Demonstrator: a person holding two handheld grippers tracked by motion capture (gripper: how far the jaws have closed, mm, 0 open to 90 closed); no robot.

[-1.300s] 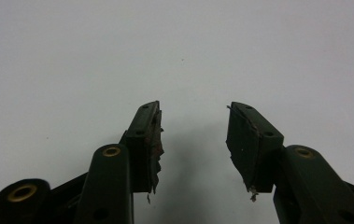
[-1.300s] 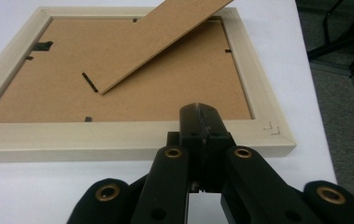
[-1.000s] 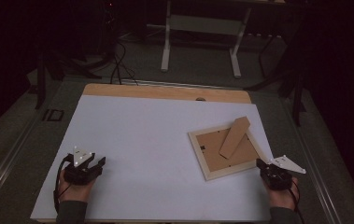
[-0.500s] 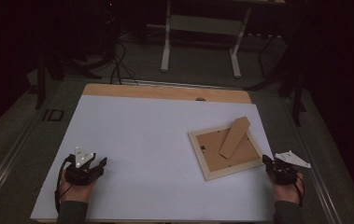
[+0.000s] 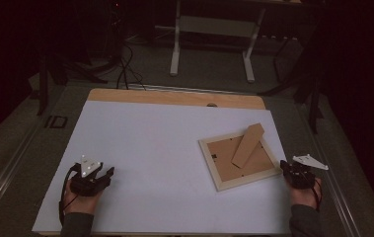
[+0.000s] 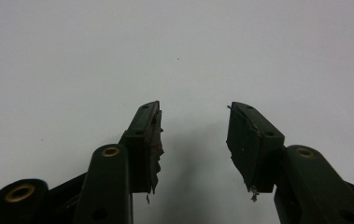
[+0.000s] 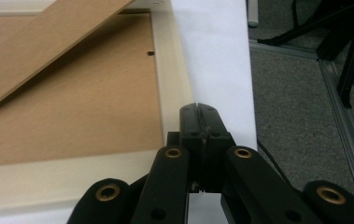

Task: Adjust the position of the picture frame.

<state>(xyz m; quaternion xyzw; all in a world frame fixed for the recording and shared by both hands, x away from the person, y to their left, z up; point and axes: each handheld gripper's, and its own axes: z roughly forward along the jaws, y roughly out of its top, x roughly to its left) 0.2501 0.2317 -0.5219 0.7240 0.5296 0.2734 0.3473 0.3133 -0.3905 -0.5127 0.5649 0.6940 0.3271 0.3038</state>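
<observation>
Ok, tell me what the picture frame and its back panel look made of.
Picture frame: pale wood by its look, matt, unpainted rim; possibly a wood-look composite. Back panel: brown fibreboard or hardboard, flat, dull, no grain visible. The easel stand on it looks like the same board.

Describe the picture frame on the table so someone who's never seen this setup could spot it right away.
Look at the white sheet covering the table, then at its right half near the front edge. There lies the picture frame, face down and skewed, pale wooden border around a brown backing. Its brown stand strut slants across the back; it is the one wooden object lying on the sheet.

Overhead forward-down; two close jaw-mounted views
</observation>
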